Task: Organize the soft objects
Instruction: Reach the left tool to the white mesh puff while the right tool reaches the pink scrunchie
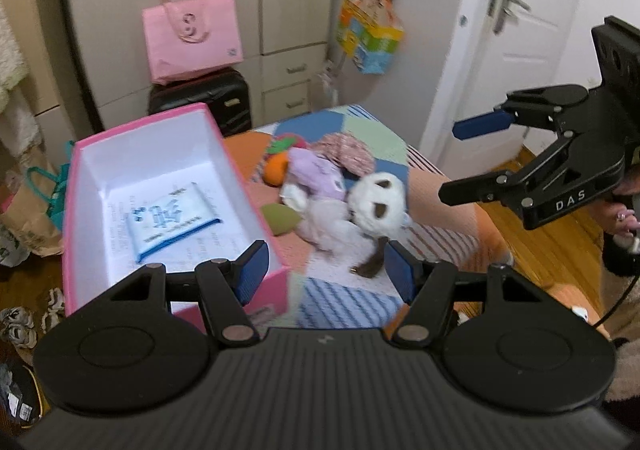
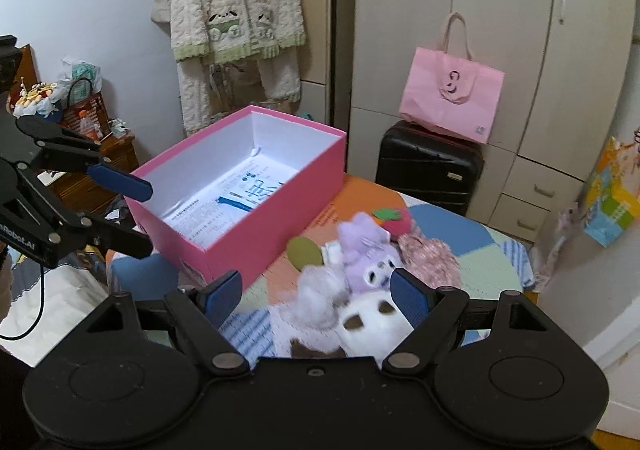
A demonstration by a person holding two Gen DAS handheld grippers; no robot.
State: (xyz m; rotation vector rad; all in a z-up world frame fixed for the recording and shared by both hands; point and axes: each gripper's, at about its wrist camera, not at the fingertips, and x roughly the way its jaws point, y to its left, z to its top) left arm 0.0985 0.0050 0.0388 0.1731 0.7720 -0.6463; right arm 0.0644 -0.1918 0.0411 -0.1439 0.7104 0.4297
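Plush toys, a small heap on the patchwork quilt (image 2: 480,250), just beside the pink box (image 2: 256,217). Nearest the grippers: a white toy (image 2: 372,324) with dark brown eye patches and a dark limb, lying on its side. Behind it a lilac toy (image 2: 368,250) with a pale face, pressed against the white one. Further back an orange piece (image 1: 276,169), a red one with a green leaf (image 2: 394,219), a pink floral fabric lump (image 2: 428,256) and an olive-green pad (image 2: 305,253).

Right gripper (image 2: 316,296): jaws wide, nothing between them, hovering low over the white toy. Its right finger overlaps the lilac toy's face in the right wrist view.

Left gripper (image 1: 326,270): jaws wide too, empty, held above the near corner of the box and the quilt.

Box open, white inside, printed sheets (image 1: 168,221) flat on the bottom; no toy in it.

Heap blurred in both views; toy shapes tangle and limbs are hard to sort. The white toy's lower body is cut off by the right gripper's housing.

Behind: black suitcase (image 2: 430,165), pink bag (image 2: 452,97) on top.
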